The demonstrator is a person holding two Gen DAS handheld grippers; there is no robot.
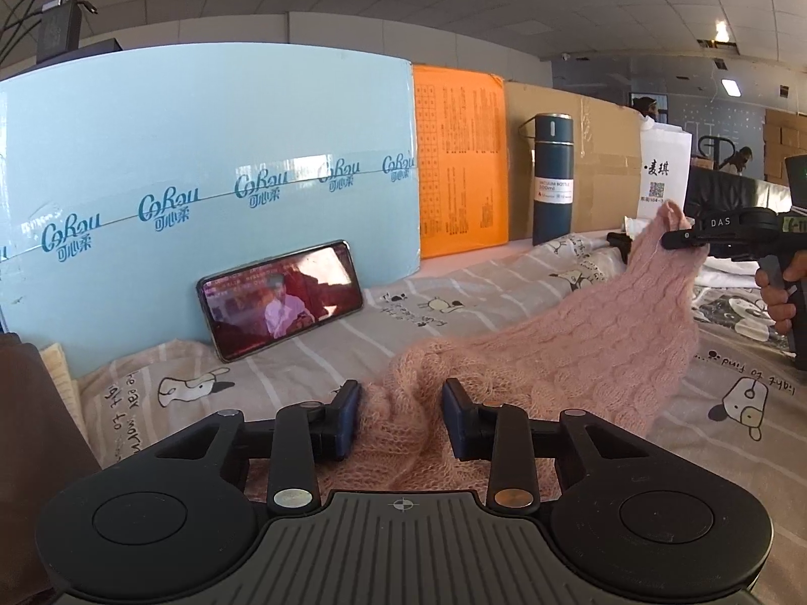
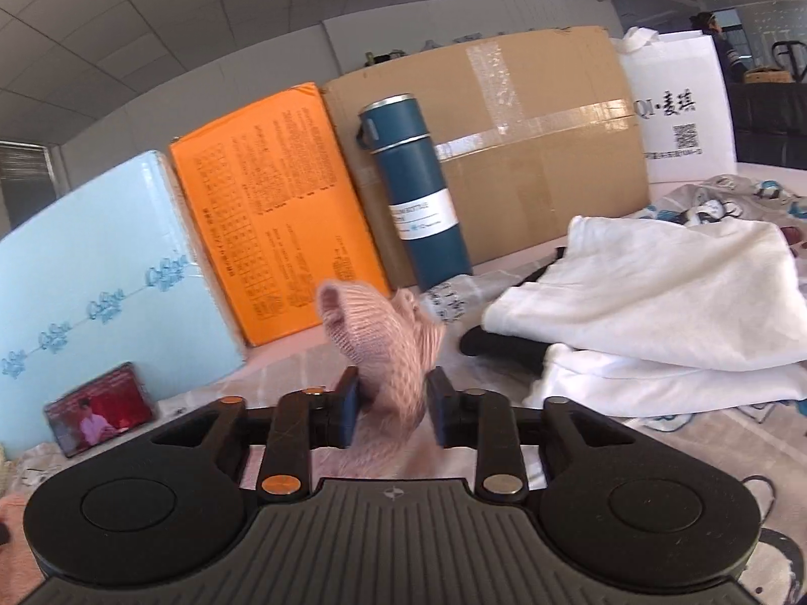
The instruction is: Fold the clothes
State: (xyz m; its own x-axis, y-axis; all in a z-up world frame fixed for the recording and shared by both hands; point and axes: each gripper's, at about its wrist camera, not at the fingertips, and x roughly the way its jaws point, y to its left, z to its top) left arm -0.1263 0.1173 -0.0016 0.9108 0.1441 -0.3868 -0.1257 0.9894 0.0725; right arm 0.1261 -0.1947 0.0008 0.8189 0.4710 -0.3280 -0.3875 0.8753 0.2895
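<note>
A pink knitted sweater [image 1: 595, 322] lies on the printed bedsheet [image 1: 353, 333], with one end lifted up to the right. My left gripper [image 1: 401, 416] is shut on the sweater's near bunched part low over the sheet. My right gripper [image 2: 391, 406] is shut on another pink knit edge [image 2: 383, 338] and holds it raised. In the left wrist view the right gripper [image 1: 681, 242] shows at the far right, pinching the sweater's lifted end.
A phone [image 1: 280, 297] playing video leans on a light blue box [image 1: 202, 161]. An orange box [image 1: 461, 161], a cardboard box [image 2: 529, 141], a blue vacuum bottle [image 2: 418, 186] and a white bag [image 2: 681, 106] line the back. White folded cloth [image 2: 655, 292] lies at right over a dark garment [image 2: 499, 343].
</note>
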